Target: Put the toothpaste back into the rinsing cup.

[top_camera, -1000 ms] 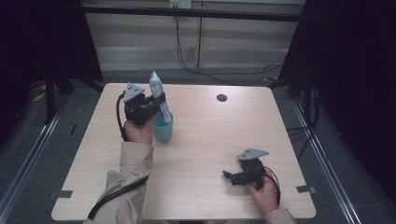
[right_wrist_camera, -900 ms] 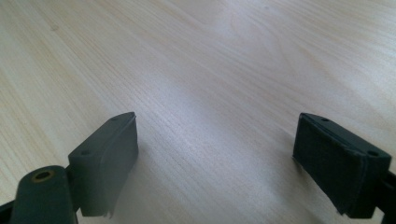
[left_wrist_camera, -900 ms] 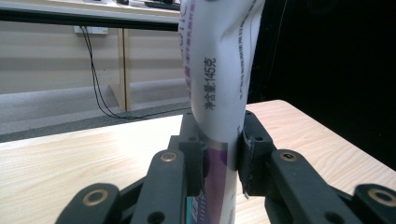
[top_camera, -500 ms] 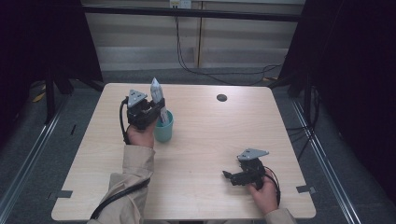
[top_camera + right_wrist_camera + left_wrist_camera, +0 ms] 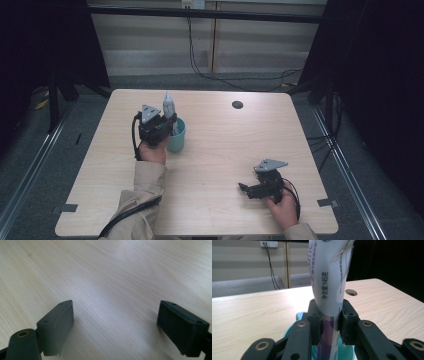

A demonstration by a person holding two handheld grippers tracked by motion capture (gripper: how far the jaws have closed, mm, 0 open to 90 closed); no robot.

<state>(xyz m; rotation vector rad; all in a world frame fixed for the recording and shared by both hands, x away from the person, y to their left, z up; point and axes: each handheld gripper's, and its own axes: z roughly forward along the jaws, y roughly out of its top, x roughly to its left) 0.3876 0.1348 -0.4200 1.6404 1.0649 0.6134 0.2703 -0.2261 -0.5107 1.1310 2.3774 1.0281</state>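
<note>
From the high view, the left gripper (image 5: 169, 124) is clamped on a white toothpaste tube (image 5: 168, 104) that stands upright with its lower end inside a teal cup (image 5: 177, 141), left of the middle of the wooden surface (image 5: 220, 145). The right gripper (image 5: 245, 187) lies low near the front right corner, well apart from the cup.

In the left gripper view, both black jaws press the tube (image 5: 329, 290) from either side, and the cup's teal rim (image 5: 300, 315) shows just behind and below them.

In the right gripper view, the right gripper (image 5: 115, 327) has its jaws spread wide over bare wood (image 5: 112, 277), with nothing between them.
</note>
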